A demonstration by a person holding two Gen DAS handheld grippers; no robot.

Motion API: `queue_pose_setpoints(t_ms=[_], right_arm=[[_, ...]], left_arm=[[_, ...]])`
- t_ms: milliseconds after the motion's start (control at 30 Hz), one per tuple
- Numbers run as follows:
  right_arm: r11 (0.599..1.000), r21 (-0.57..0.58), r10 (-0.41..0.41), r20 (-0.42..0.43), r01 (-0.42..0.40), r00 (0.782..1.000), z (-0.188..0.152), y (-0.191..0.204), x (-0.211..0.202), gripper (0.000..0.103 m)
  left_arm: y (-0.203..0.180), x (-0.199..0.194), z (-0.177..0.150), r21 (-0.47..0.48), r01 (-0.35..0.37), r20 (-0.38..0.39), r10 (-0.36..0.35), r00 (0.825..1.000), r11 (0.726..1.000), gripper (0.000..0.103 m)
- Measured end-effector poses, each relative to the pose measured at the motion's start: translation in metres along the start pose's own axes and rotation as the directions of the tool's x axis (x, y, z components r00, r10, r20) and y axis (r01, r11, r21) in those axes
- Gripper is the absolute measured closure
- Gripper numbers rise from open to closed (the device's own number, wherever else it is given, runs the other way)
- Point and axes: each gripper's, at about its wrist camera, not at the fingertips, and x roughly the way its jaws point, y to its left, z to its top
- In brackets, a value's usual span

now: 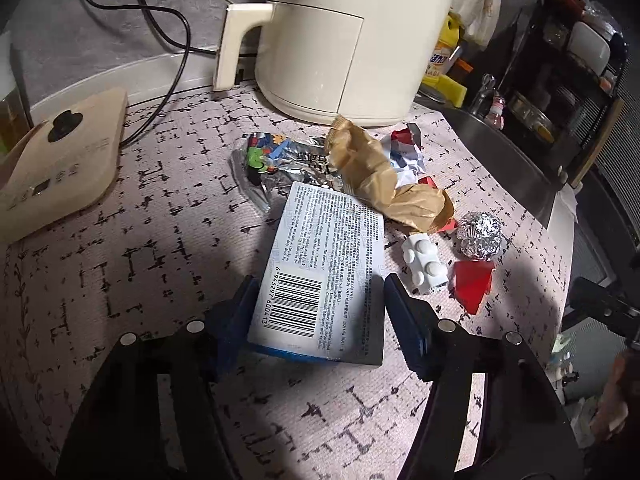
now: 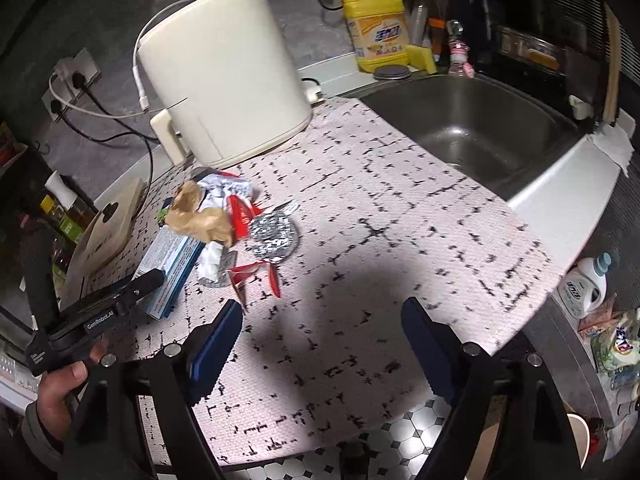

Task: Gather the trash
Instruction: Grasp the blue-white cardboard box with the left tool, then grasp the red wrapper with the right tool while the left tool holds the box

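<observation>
pale blue-and-white cardboard box (image 1: 324, 276), printed with small text and a barcode, lying flat on the patterned mat (image 1: 160, 240) of the counter, its near end between the two blue pads of the left tool (image 1: 320, 312); the left pad is at the box's edge, the right pad just beside the other edge, contact on that side not certain, so a firm grip cannot be told. behind the box, a heap of trash: crumpled brown paper (image 1: 384, 176), a silver foil snack wrapper (image 1: 280, 160) with coloured print, a red-and-white wrapper (image 1: 404, 148), a ball of aluminium foil (image 1: 480, 236), a white studded block (image 1: 422, 264) and a red plastic piece (image 1: 474, 284), all close together, several touching or overlapping. a cream air fryer (image 1: 348, 32) stands at the back of the mat, a beige kitchen scale (image 1: 60, 168) to the left. right tool (image 2: 320, 332) held above bare mat near the counter's front edge, jaws wide apart, nothing between them. from the right wrist view: the left tool's black body gripped by a hand (image 2: 60, 384) at lower left, a steel sink (image 2: 480, 128) at upper right, a yellow detergent bottle (image 2: 376, 28) behind it.
</observation>
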Motion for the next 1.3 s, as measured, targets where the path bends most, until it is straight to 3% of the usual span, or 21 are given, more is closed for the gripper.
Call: queue_pose_setpoints(t_ms=[500,533,600,633,667,967,1300], right_arm=[[0.984,-0.122,0.12,-0.098,-0.131,0.988,0.016,0.059,0.075,0.034],[0.983,-0.131,0.119,-0.098,-0.132,0.988,0.017,0.061,0.077,0.037],[0.98,-0.141,0.127,-0.112,-0.142,0.985,0.017,0.067,0.083,0.054],[0.978,-0.141,0.135,-0.131,-0.154,0.982,0.017,0.069,0.086,0.068],[0.976,-0.141,0.142,-0.149,-0.163,0.979,0.015,0.071,0.089,0.071],[0.965,-0.168,0.179,-0.14,-0.201,0.974,-0.004,0.079,0.065,0.075],[0.971,-0.152,0.173,-0.09,-0.185,0.981,-0.023,0.039,0.003,0.075]], left_arm=[[0.073,-0.074,-0.045,-0.201,-0.128,0.04,0.139,0.989,0.971,0.038],[0.075,-0.08,-0.048,-0.207,-0.14,0.044,0.152,0.987,0.968,0.038],[0.077,-0.09,-0.054,-0.22,-0.155,0.057,0.171,0.984,0.963,0.038],[0.079,-0.095,-0.058,-0.231,-0.16,0.06,0.178,0.982,0.96,0.038],[0.081,-0.1,-0.063,-0.248,-0.165,0.061,0.185,0.981,0.955,0.038],[0.077,-0.122,-0.085,-0.28,-0.174,0.07,0.2,0.977,0.944,0.038],[0.017,-0.13,-0.085,-0.199,-0.093,0.122,0.119,0.985,0.976,0.038]])
